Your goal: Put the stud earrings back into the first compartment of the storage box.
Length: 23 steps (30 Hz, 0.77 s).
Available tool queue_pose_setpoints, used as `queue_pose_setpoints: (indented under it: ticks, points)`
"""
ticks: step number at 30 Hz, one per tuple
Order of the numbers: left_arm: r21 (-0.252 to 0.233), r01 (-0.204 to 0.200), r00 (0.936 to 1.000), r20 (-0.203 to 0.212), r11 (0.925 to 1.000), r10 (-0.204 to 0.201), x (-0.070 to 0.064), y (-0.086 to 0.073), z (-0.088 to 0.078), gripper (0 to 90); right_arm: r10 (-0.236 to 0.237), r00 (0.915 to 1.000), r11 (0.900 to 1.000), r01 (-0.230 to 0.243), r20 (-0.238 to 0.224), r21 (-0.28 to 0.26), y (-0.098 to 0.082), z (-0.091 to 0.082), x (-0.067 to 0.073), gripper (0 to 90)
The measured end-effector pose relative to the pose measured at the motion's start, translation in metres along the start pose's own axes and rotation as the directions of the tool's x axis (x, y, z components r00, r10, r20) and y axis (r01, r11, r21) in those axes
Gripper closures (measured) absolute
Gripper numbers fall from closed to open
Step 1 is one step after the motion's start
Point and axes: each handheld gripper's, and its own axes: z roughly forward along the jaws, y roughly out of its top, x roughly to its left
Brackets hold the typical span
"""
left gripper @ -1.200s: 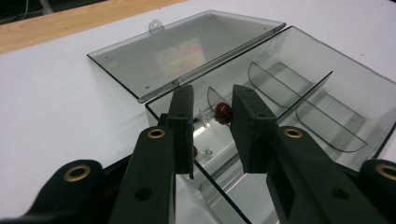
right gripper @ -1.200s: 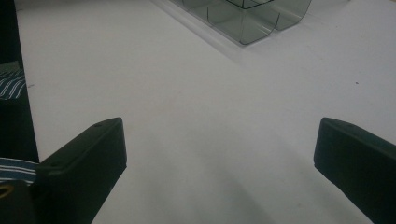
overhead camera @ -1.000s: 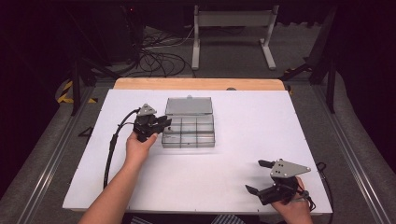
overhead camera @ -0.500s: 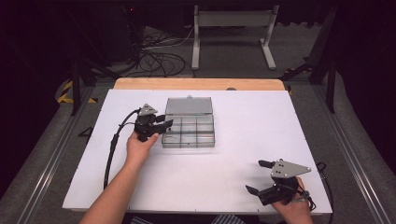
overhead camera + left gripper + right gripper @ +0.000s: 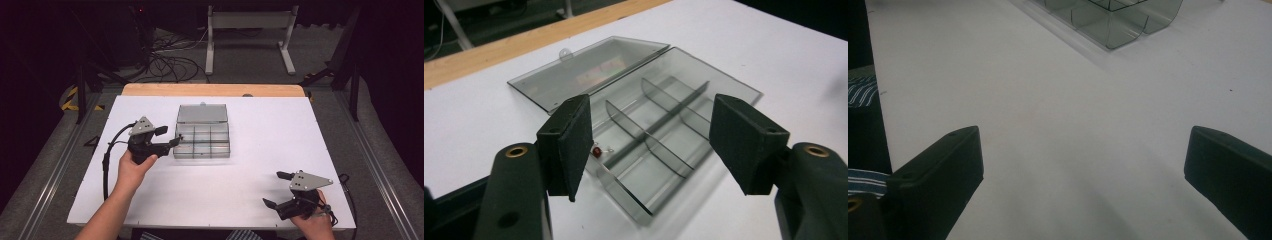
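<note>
Right gripper (image 5: 273, 191): nearest the person, low over the front right of the white table (image 5: 260, 175), jaws wide apart with nothing between them; the right gripper view gives bare table ahead and a corner of the box far off.
Left gripper (image 5: 167, 139): just off the left edge of the clear plastic box (image 5: 202, 141), jaws have just been opening and now stand apart, with nothing gripped between them.
Small red piece (image 5: 596, 151): lies in a near compartment of the box, close by the left pad in the left gripper view.
Step in hand: probably the drop-off; the piece looks released into the box and the left gripper is clear of it.
Next move: likely either fetching another piece or swinging the lid (image 5: 202, 113) shut, which calls for a light catch on its far tab.
Lid: laid flat open behind the box, touching it along the hinge.
Hard to make out: what the red piece is, since the pad partly covers it and it is tiny; in the high view it cannot be picked out at all; the right gripper view cuts off most of the box.
</note>
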Motion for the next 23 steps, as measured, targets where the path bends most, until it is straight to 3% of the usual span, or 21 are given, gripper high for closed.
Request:
queue_pose_setpoints:
  ticks: [4, 9, 15, 20, 23]
  points:
    - [-0.019, -0.032, 0.9995, -0.003, 0.9993, 0.032, -0.013, -0.007, -0.022, 31.4, 0.0, 1.0, 1.0, 0.0, 0.001, -0.001, 0.0, 0.0, 0.0, 3.1]
    - [-0.052, -0.016, 0.9996, 0.023, 0.9985, 0.017, -0.023, -0.023, -0.04, 30.1, 0.001, 1.0, 1.0, -0.001, 0.001, -0.005, 0.0, 0.0, 0.0, 3.1]
    - [-0.036, -0.006, 0.9994, 0.033, 0.9993, 0.008, -0.031, -0.049, -0.056, 28.6, 0.004, 1.0, 1.0, -0.004, 0.0, -0.01, 0.0, -0.001, 0.0, 3.1]
    - [-0.023, -0.038, 0.9993, 0.003, 0.999, 0.038, -0.035, -0.073, -0.066, 27.0, 0.003, 1.0, 1.0, -0.003, -0.001, -0.008, 0.0, -0.001, 0.0, 3.1]
    - [-0.03, -0.028, 0.9996, -0.004, 0.9992, 0.028, -0.034, -0.087, -0.07, 25.2, 0.004, 1.0, 1.0, -0.004, -0.001, -0.007, 0.0, -0.001, 0.001, 3.1]
